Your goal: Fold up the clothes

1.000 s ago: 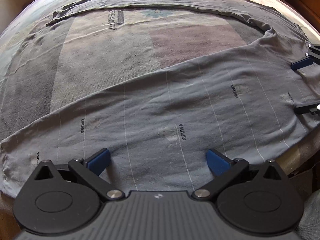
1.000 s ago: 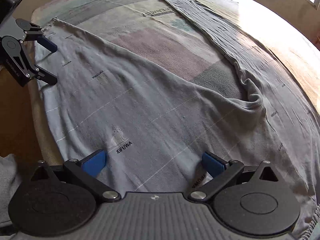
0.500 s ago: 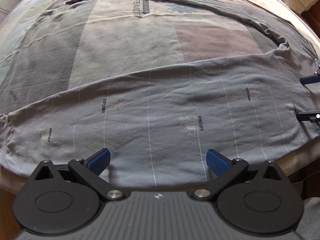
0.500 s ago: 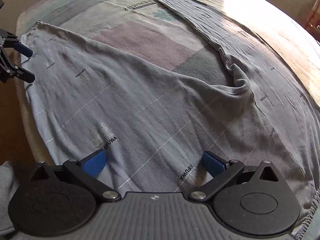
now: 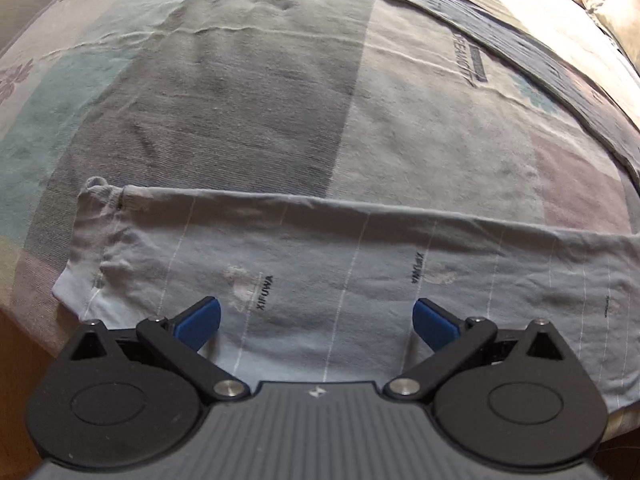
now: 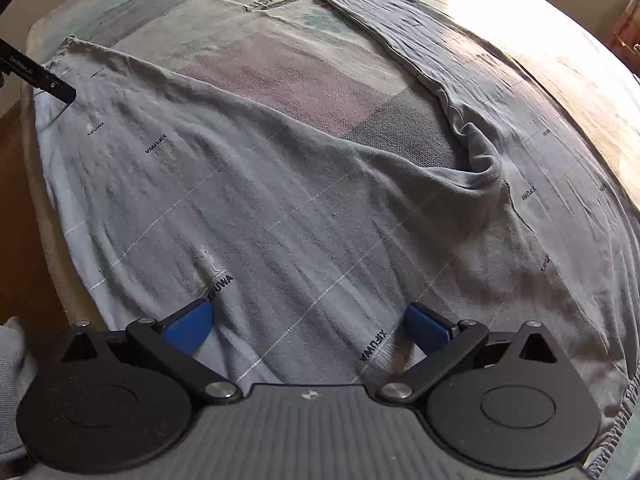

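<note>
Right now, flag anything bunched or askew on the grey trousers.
The grey printed cotton trousers lie mostly flat, but the crotch is bunched into a raised fold, and the near leg's cuff is crumpled.

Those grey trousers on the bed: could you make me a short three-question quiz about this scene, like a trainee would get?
1. True or false: both the left claw and the right claw are open and hold nothing.
2. What word is printed again and again on the grey trousers?
3. The trousers lie on: A) a bare wooden floor, B) a patchwork bedsheet, C) a metal tray.

Key:
1. True. Both pairs of blue pads stand wide apart over the cloth.
2. XIFUWA.
3. B. Grey, pink and pale green blocks show between the two trouser legs.
</note>
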